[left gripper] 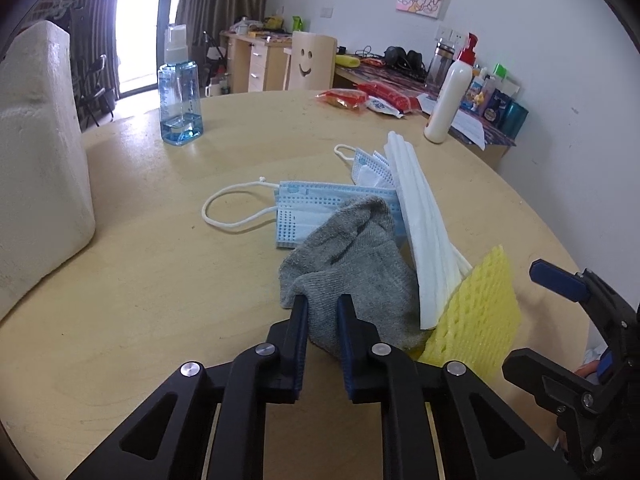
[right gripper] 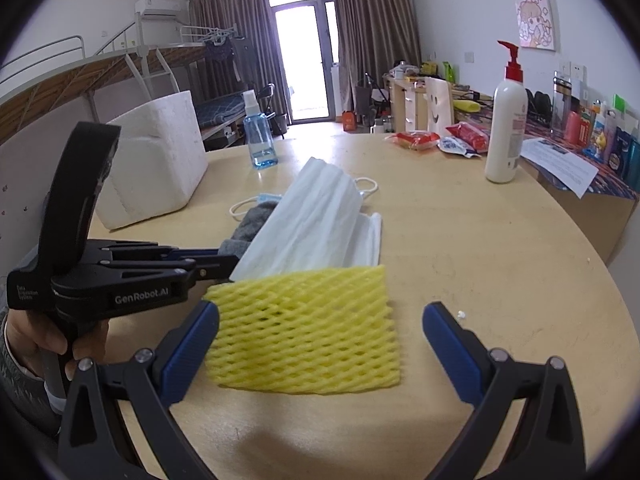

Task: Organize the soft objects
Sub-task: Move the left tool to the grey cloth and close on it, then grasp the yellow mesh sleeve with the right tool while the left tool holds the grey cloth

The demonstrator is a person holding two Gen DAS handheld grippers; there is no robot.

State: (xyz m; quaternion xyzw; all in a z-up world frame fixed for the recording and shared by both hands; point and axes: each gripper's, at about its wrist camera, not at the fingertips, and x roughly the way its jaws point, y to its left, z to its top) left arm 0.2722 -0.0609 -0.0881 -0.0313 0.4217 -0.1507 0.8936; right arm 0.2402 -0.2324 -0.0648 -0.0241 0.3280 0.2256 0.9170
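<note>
My left tongs (left gripper: 322,304) are clenched on the near edge of the grey sock (left gripper: 352,276), a fold of it pinched between the two tips. I take the sock as my mark. To its left, well apart, stands the white foam box (left gripper: 40,168), and behind that side, farther back on the table (left gripper: 160,280), the blue spray bottle (left gripper: 180,100). Just behind the sock and partly under it lies a blue mask (left gripper: 312,208), its ear loop trailing left. Touching the sock's right side is the folded white tissue (left gripper: 424,232) (it leans over a second mask behind). Right of the sock and nearer to me lies the yellow foam net (left gripper: 476,312), which the tissue's near end overlaps. My right tongs (right gripper: 320,332) are released, jaws wide on either side of the net's near half, the left pad at its edge, the right pad well clear. Far right of the sock stands the lotion pump (left gripper: 448,100).
</note>
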